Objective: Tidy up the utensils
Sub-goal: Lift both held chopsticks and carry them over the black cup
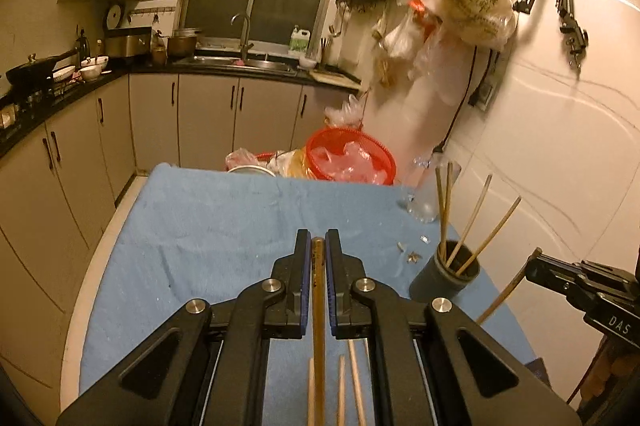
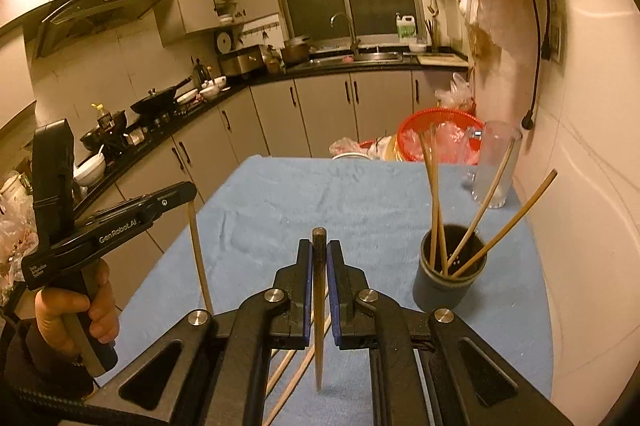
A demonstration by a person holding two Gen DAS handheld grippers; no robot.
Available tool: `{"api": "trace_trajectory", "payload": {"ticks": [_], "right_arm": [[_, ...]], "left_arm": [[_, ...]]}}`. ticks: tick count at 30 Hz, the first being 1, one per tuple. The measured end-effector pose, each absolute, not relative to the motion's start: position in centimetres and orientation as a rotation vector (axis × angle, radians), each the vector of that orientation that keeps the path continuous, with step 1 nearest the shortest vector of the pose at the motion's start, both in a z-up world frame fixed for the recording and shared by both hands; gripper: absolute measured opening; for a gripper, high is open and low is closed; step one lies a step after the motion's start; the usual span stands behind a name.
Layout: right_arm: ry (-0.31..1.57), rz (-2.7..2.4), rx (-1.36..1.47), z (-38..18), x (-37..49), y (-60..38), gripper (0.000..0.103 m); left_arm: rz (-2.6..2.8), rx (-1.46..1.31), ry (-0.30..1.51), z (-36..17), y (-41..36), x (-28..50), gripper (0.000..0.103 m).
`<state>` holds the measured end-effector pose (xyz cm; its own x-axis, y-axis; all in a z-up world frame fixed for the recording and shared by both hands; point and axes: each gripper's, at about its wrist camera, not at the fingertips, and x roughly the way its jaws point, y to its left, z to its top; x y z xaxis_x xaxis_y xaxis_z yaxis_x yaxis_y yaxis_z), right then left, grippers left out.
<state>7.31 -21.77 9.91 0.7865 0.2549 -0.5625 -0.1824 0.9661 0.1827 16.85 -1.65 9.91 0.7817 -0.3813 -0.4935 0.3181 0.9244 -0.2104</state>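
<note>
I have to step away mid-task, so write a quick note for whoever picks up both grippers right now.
Left gripper: shut on one dark-tipped wooden chopstick, lifted off the table.
Right gripper: shut on another wooden chopstick, also lifted.
Dark grey cylindrical holder stands right of centre on the blue cloth-covered table, with four chopsticks already in it.
Left to do: drop both held sticks in, then collect the loose chopsticks lying on the cloth below the grippers.
</note>
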Motion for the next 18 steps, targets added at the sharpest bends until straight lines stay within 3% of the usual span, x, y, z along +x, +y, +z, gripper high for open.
{"api": "trace_trajectory", "payload": {"ticks": [18], "right_arm": [[0.557,0.203,0.096,13.1,6.2,-22.8,0.007]], "left_arm": [[-0.327,-0.121,0.368,12.7,-2.7,16.3,0.006]]}}
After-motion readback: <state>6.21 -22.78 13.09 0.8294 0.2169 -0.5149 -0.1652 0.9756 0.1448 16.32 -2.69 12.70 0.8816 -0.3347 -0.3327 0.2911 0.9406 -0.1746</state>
